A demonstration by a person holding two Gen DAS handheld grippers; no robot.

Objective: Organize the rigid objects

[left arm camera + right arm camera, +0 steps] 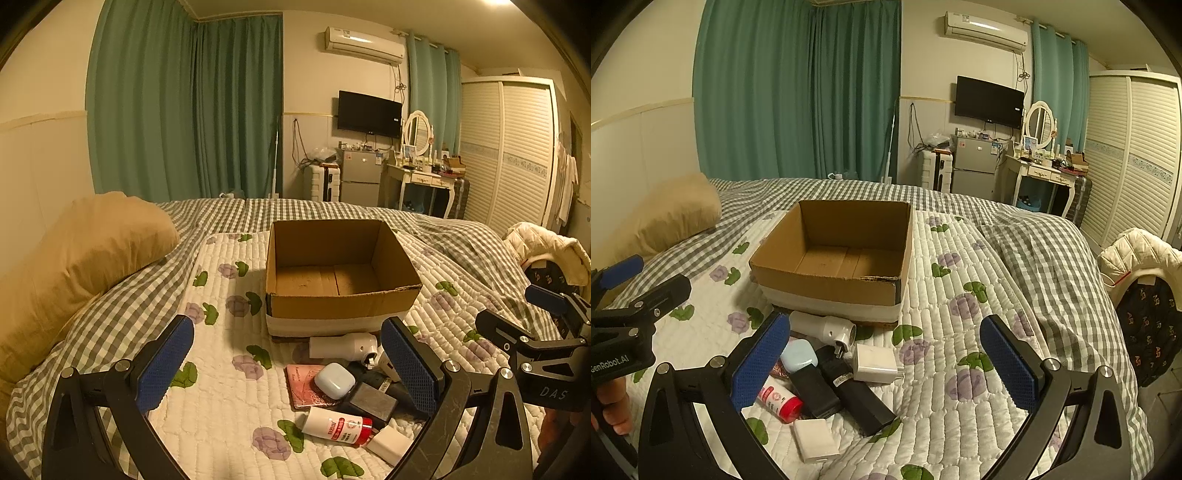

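Observation:
An open, empty cardboard box (332,273) (834,258) stands on the quilted bed. In front of it lies a pile of small items: a white cylinder device (341,345) (822,326), a pale blue earbud case (334,380) (798,356), a white bottle with a red cap (338,424) (779,398), black blocks (371,400) (860,402), white chargers (873,363) (815,439) and a reddish card (304,386). My left gripper (288,369) is open above the pile's left side. My right gripper (886,365) is open over the pile's right side. Both are empty.
A tan pillow (85,258) lies at the left. A white jacket (1137,251) and dark bag (1148,325) sit at the bed's right edge. Green curtains, a fridge (360,177), a dressing table and a wardrobe stand behind the bed.

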